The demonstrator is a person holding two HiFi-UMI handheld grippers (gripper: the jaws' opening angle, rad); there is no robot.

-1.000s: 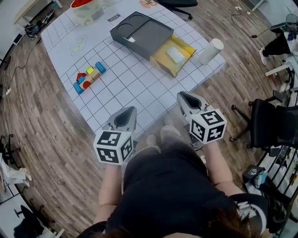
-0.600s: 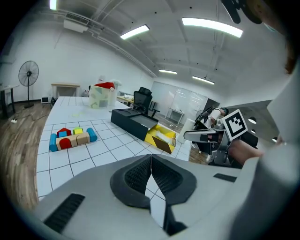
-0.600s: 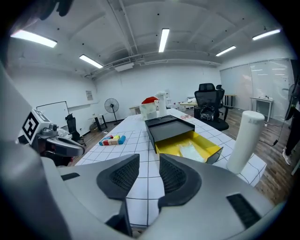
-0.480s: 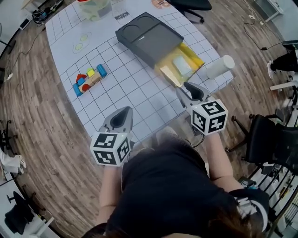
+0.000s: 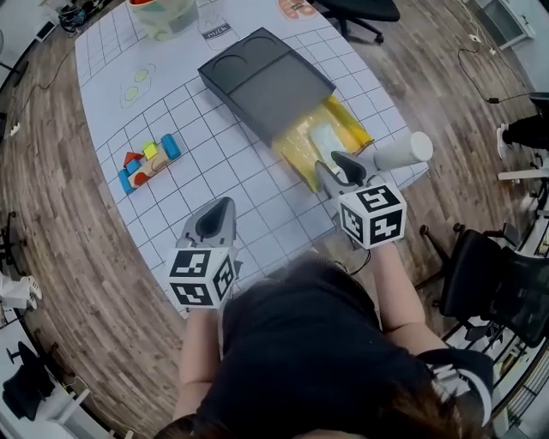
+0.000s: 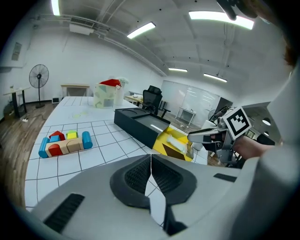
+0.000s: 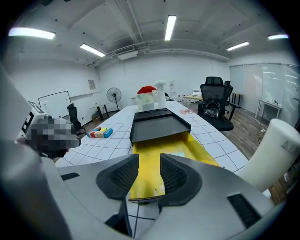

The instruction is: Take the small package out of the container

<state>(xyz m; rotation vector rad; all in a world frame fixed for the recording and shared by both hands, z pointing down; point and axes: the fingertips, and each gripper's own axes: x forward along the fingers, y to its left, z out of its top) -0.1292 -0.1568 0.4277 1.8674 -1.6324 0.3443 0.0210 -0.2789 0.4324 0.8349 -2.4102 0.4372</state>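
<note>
A dark grey container (image 5: pixel 262 81) lies on the gridded table, its yellow drawer (image 5: pixel 296 154) pulled out toward me. A small pale package (image 5: pixel 324 140) lies in the drawer, also seen in the right gripper view (image 7: pixel 177 153). My right gripper (image 5: pixel 336 165) is at the drawer's near end. Its jaws are opening, with only the drawer's front edge (image 7: pixel 140 198) showing in the gap. My left gripper (image 5: pixel 217 216) is shut and empty over the table's near edge, well left of the drawer (image 6: pixel 171 143).
A white cylinder (image 5: pixel 403 153) lies at the table's right corner beside the drawer. Coloured blocks (image 5: pixel 146 161) sit at the left, and a clear tub (image 5: pixel 163 13) at the far end. Office chairs (image 5: pixel 489 283) stand on the wooden floor to the right.
My right gripper has moved forward from beyond the table's edge to the near end of the yellow drawer. The left gripper has stayed near the table's front edge.
</note>
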